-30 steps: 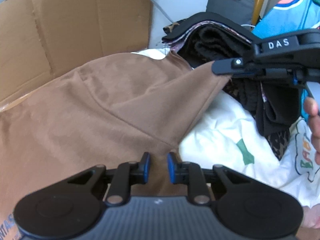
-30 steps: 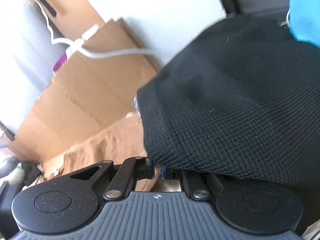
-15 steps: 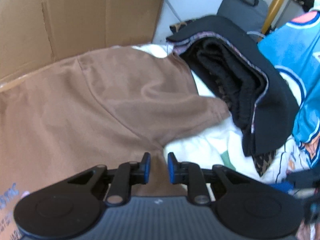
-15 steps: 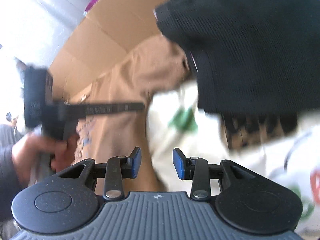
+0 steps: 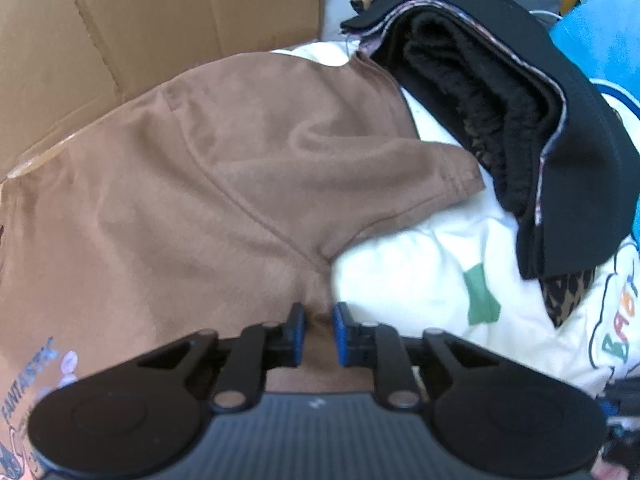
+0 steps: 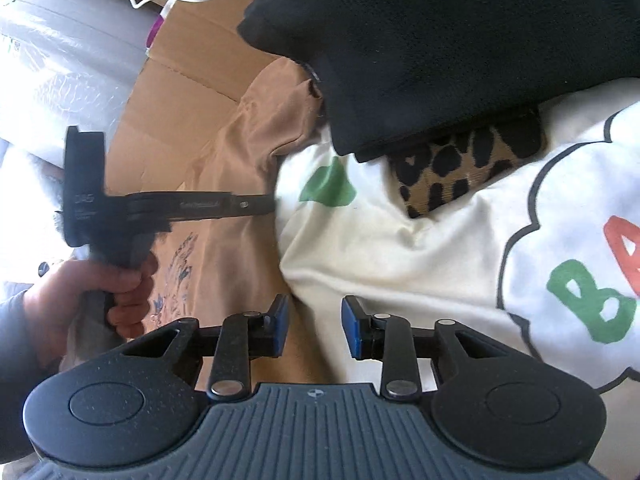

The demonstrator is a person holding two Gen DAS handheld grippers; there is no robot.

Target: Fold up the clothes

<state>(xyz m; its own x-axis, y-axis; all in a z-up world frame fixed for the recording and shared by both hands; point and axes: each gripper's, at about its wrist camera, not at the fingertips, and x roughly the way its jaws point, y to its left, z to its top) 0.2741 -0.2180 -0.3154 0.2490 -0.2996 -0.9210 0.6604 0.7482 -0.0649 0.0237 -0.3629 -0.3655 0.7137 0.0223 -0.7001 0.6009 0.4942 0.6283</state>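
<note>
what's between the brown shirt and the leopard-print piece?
White printed garment; right wrist view shows it spanning from brown shirt to leopard-print piece.

Soft matt brown cotton-like T-shirt [image 5: 224, 200] with stitched seams, lying on plain matt corrugated cardboard [image 5: 160, 20]. Coarse ribbed black knit garment [image 6: 460, 40] over a smooth cream printed cloth [image 6: 400, 240] and a leopard-patterned fabric piece [image 6: 468, 168]. Right gripper [image 6: 314, 328]: matt stippled black plastic, metal rivets, blue pads [image 6: 352, 332].
</note>
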